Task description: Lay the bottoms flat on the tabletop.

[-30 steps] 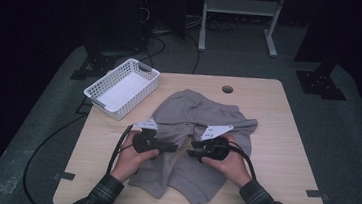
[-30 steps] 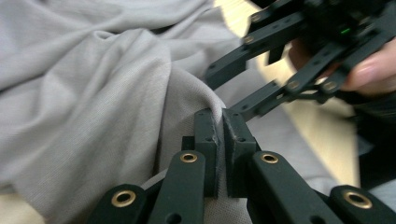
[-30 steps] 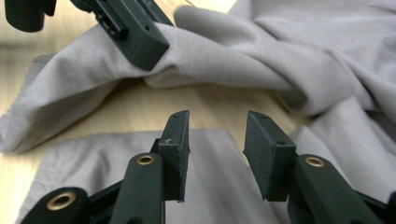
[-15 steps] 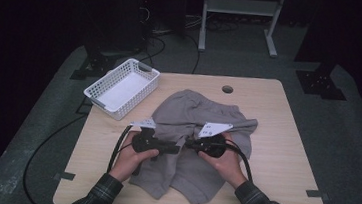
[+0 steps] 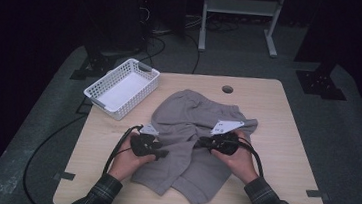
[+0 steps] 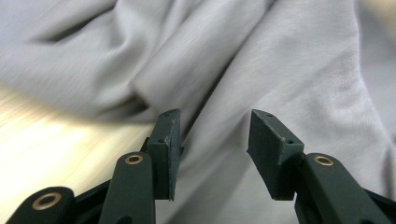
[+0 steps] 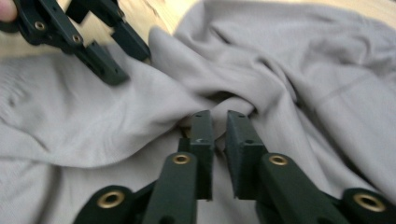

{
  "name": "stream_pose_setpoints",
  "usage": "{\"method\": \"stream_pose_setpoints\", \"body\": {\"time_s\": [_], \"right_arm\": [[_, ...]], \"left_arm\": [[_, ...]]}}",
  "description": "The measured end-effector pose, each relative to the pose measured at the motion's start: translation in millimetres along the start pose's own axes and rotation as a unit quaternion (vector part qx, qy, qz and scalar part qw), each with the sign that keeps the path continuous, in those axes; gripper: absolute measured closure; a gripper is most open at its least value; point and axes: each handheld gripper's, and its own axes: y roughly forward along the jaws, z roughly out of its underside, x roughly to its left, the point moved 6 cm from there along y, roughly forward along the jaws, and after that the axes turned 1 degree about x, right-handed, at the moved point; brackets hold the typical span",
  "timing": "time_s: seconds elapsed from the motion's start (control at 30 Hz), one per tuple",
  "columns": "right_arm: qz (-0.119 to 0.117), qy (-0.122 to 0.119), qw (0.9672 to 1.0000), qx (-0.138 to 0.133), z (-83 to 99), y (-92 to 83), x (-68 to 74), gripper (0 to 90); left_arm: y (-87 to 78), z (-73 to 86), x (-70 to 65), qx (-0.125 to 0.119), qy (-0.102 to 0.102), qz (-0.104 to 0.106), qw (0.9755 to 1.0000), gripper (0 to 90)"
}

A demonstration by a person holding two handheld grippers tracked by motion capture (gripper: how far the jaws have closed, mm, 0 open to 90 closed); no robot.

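High view overhead, facing forward-down; gripper views close, sharing grey shorts (image 5: 190, 148).

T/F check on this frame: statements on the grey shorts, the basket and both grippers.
1. The grey shorts lie crumpled on the table. True.
2. The white basket holds the shorts. False: it sits apart, at the table's far left corner.
3. The left gripper is clamped shut. False: its jaws stand apart over the cloth, having just been opening.
4. The right gripper has its jaws close together at a fold. True.
5. A round hole is in the tabletop. True.
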Motion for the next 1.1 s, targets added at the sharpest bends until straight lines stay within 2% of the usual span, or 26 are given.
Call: {"method": "stream_pose_setpoints", "body": {"time_s": [0.07,0.23,0.43,0.5,0.53,0.6,0.63,0.8,0.87,0.93,0.97,1.03,1.07,1.1], "right_arm": [[-0.003,0.003,1.0,0.007,6.0,-2.0,0.5,73.0],[-0.015,-0.001,0.9996,0.023,20.0,-6.7,5.2,67.0],[-0.022,-0.008,0.9985,0.049,34.5,-8.2,12.0,63.9],[-0.022,-0.007,0.9984,0.051,36.5,-8.7,11.9,63.5],[-0.021,-0.006,0.9984,0.051,36.7,-9.0,11.5,63.0],[-0.023,-0.003,0.9985,0.051,36.7,-9.5,11.2,62.5],[-0.024,-0.003,0.9984,0.05,37.0,-9.5,11.6,62.3],[-0.03,-0.007,0.9976,0.061,44.1,-9.7,16.1,60.7],[-0.033,-0.008,0.9973,0.066,47.9,-9.5,17.5,60.5],[-0.032,-0.009,0.997,0.07,50.1,-8.8,18.0,60.2],[-0.033,-0.008,0.9969,0.071,50.5,-8.3,18.1,60.1],[-0.033,-0.01,0.9967,0.074,51.2,-6.9,18.2,60.1],[-0.034,-0.01,0.9965,0.076,51.9,-6.0,18.7,60.0],[-0.035,-0.01,0.9963,0.078,52.4,-5.5,19.0,60.0]], "left_arm": [[-3.7,4.2,0.5,-0.001,-0.003,0.001,1.0,54.5],[-17.2,19.8,1.9,0.006,0.001,-0.023,0.9997,54.6],[-35.4,40.1,-1.3,0.021,-0.003,-0.033,0.9992,55.8],[-41.2,44.3,0.4,0.024,-0.003,-0.045,0.9987,55.6],[-44.0,43.5,1.4,0.018,-0.003,-0.049,0.9987,55.2],[-48.5,34.5,-0.8,-0.014,-0.012,-0.027,0.9995,55.2],[-49.0,29.7,-2.3,-0.021,-0.01,-0.022,0.9995,55.2],[-35.2,10.3,-9.9,-0.036,0.012,-0.005,0.9993,55.9],[-24.9,2.5,-9.0,-0.033,0.022,-0.007,0.9992,57.2],[-14.6,-3.4,-9.5,-0.026,0.028,0.004,0.9993,60.3],[-8.2,-5.8,-10.5,-0.02,0.029,0.009,0.9993,64.2],[-0.4,-5.3,-11.0,-0.002,0.039,0.004,0.9992,71.1],[0.5,-3.4,-11.0,0.009,0.043,0.005,0.999,78.7],[0.2,-1.2,-11.7,0.009,0.041,0.008,0.9991,82.4]]}}
